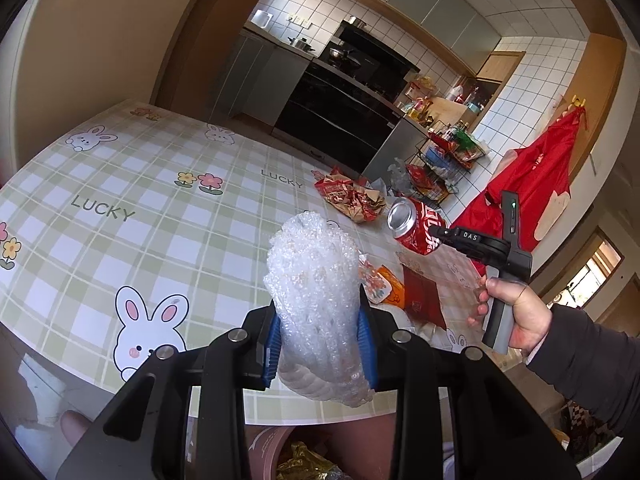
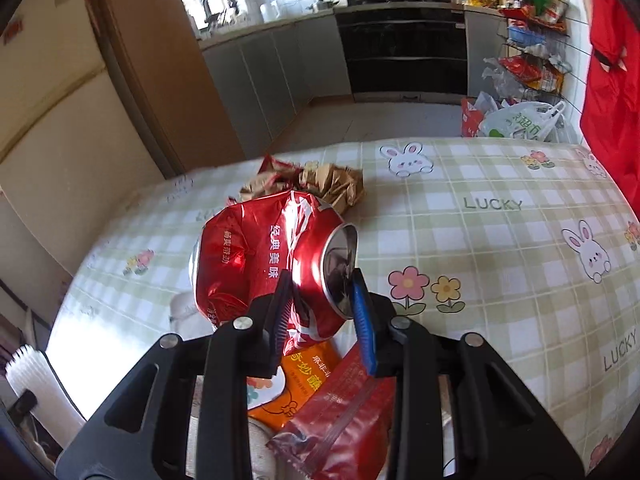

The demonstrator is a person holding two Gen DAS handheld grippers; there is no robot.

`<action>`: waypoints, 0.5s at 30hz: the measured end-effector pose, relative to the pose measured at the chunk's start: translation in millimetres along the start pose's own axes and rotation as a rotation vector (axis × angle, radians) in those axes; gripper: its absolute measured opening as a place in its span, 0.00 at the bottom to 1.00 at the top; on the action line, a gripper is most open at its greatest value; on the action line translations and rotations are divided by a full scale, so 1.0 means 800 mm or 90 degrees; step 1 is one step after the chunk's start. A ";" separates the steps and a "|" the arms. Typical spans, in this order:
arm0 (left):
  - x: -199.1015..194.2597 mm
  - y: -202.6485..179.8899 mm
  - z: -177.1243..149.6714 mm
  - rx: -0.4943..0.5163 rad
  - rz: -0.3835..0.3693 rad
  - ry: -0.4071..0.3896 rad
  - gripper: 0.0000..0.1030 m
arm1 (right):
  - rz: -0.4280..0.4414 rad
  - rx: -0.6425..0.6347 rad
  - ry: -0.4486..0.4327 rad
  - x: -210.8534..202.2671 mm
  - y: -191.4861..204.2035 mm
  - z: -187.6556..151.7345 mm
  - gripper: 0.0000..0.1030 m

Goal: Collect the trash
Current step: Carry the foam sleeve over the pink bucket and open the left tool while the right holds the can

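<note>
My left gripper (image 1: 320,332) is shut on a wad of clear bubble wrap (image 1: 316,280) and holds it above the table's near edge. My right gripper (image 2: 320,300) is shut on a crushed red soda can (image 2: 272,264), lifted above the table; the can also shows in the left wrist view (image 1: 416,224). A crumpled red and brown snack wrapper (image 2: 320,184) lies on the table beyond the can. An orange packet (image 2: 296,380) and a red foil pouch (image 2: 340,420) lie under the right gripper. A bin with gold wrappers (image 1: 304,464) shows below the table edge.
The table (image 1: 160,216) has a green checked cloth with rabbits. A black oven and grey cabinets (image 2: 400,52) stand behind. A wire rack with packets (image 2: 532,52) and plastic bags (image 2: 520,120) sit at the right. A red apron (image 1: 532,176) hangs on the wall.
</note>
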State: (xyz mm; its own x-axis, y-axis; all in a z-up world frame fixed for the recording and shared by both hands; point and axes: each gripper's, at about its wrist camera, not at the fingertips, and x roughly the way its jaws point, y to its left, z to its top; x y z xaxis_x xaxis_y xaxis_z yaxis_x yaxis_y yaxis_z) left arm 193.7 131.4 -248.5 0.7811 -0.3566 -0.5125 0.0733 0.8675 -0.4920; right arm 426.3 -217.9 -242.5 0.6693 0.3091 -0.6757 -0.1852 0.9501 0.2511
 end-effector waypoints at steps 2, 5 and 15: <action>-0.004 -0.011 -0.002 0.001 -0.002 0.006 0.31 | -0.006 0.011 -0.019 -0.024 0.000 -0.001 0.31; -0.016 -0.036 -0.012 0.021 -0.003 0.009 0.31 | 0.014 0.023 -0.055 -0.072 0.004 -0.012 0.31; -0.044 -0.104 -0.066 0.053 -0.029 0.042 0.31 | 0.063 0.064 -0.157 -0.253 0.014 -0.115 0.31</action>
State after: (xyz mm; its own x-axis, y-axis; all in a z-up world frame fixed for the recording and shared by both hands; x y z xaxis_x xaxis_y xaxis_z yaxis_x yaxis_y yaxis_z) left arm 127.0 53.7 -226.7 0.7340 -0.4157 -0.5371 0.1609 0.8747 -0.4571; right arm 223.0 -266.1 -166.8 0.8083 0.3692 -0.4586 -0.1943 0.9026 0.3842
